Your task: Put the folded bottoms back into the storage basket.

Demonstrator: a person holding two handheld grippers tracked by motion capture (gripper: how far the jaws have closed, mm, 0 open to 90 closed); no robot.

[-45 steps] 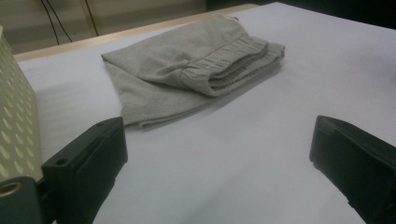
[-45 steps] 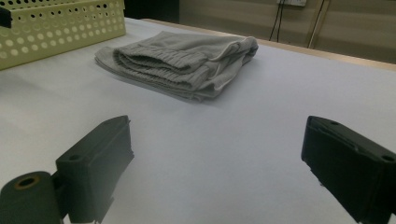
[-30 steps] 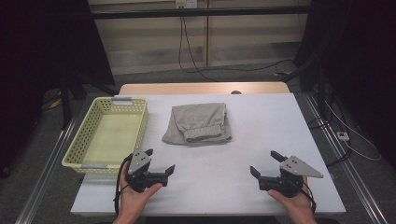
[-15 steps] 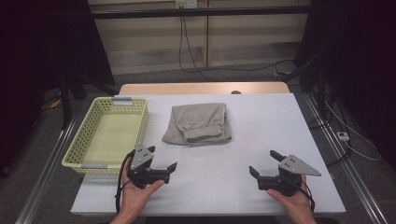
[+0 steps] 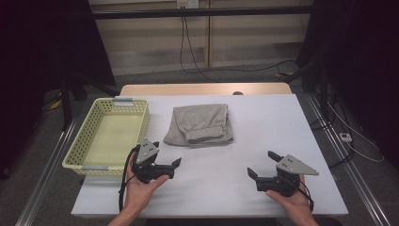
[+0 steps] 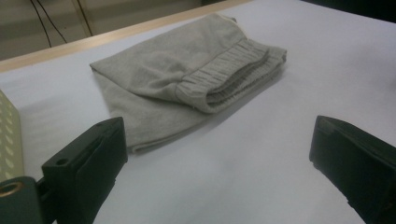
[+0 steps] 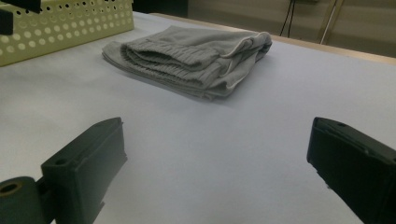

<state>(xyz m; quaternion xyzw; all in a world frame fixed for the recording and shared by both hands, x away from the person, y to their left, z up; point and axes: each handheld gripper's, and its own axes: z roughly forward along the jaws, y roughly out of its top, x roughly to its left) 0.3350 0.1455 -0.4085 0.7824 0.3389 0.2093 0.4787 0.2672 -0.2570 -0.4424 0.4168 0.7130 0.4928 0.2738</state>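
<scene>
A folded grey garment [image 5: 201,123] with a ribbed waistband lies at the middle of the white table [image 5: 263,122]. My left gripper [image 5: 165,159] is held open above the table's near left part, a short way in front of the garment [image 6: 187,79], with nothing between its jaws. Over the near right part my right gripper [image 5: 262,164] is also open and empty. It points at the garment [image 7: 196,58] from farther off. Both grippers are apart from the cloth.
A pale yellow perforated basket [image 5: 80,141] stands empty at the table's left side, just left of my left gripper; its wall appears in both gripper views [image 6: 7,130] [image 7: 60,23]. Cables run over the floor beyond the table's far wooden edge [image 5: 202,89].
My left gripper has moved slightly forward and to the right, closer to the garment. The right gripper has stayed nearly still. The garment and basket have not moved.
</scene>
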